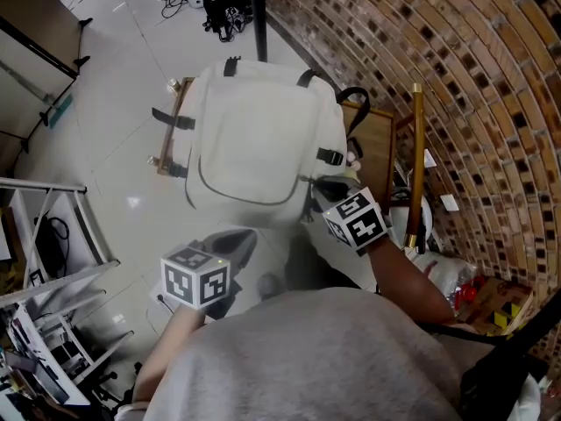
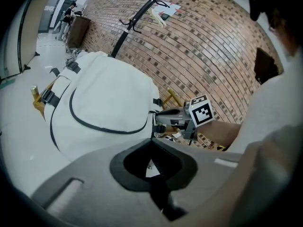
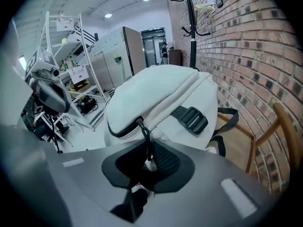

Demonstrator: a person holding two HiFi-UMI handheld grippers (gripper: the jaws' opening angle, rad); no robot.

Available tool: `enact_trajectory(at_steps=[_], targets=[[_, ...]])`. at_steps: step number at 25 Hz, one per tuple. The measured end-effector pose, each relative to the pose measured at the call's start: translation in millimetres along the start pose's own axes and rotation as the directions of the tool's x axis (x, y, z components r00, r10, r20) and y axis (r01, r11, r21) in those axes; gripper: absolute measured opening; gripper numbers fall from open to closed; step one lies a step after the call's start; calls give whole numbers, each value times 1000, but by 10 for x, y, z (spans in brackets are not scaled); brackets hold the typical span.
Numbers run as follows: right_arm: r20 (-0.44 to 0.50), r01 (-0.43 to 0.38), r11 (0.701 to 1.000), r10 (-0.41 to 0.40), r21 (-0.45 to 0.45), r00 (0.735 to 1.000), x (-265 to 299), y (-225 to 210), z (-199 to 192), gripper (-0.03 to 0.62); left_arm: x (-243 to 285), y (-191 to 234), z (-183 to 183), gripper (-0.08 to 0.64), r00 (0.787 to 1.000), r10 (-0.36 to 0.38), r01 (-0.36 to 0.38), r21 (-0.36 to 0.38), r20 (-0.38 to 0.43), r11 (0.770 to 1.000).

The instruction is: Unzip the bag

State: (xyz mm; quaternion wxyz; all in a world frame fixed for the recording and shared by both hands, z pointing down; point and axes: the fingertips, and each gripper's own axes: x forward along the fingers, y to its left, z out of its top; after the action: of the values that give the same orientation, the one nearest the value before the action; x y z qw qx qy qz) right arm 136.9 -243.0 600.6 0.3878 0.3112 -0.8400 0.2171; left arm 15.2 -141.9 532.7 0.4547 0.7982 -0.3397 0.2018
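Observation:
A white backpack (image 1: 263, 139) (image 2: 99, 103) (image 3: 161, 98) stands on a wooden chair (image 1: 171, 125), its dark front-pocket zip curving across it. My right gripper (image 1: 316, 191) (image 2: 158, 119) (image 3: 149, 162) is at the bag's right side, at the end of that zip. The black zipper pull (image 3: 144, 136) hangs from the slider down between its jaws, which are shut on it. My left gripper (image 1: 238, 240) (image 2: 151, 167) hangs below the bag's lower edge, apart from it; its jaws look shut and hold nothing.
A brick wall (image 1: 456, 77) runs along the right. A black coat stand (image 3: 191, 13) (image 2: 128, 27) rises behind the bag. White metal shelving (image 1: 53, 226) (image 3: 61, 56) stands at the left. More wooden chair parts (image 3: 279, 126) and clutter (image 1: 473, 292) lie at the right.

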Motion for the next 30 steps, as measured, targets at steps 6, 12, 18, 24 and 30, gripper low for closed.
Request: enact_trajectory(at_steps=[6,12,18,24,30], targets=[[-8,-9,999,9,51,1000,-84,102,-53,40,-100,-13,-18,2,1000,5,-5,6,22,1000],[-31,-17,999,18,47,999,-95,246,-154,38,-179,-34,-91,2,999,8,-8,3,37,1000],[-67,-1,999,3,37,998,-88,327,-201,37,-301,-46,-118,2,997,20,-20,7,70,1000],[-114,-20,1000,22,17,993,-52,539,-297,34,-463,-14,-186,2,995,34,-33,-5,97,999],[-126,-15,1000,16,9,992,-46,619,-316,34,-584,13,-302,2,992,45,-42,-26,116,999]])
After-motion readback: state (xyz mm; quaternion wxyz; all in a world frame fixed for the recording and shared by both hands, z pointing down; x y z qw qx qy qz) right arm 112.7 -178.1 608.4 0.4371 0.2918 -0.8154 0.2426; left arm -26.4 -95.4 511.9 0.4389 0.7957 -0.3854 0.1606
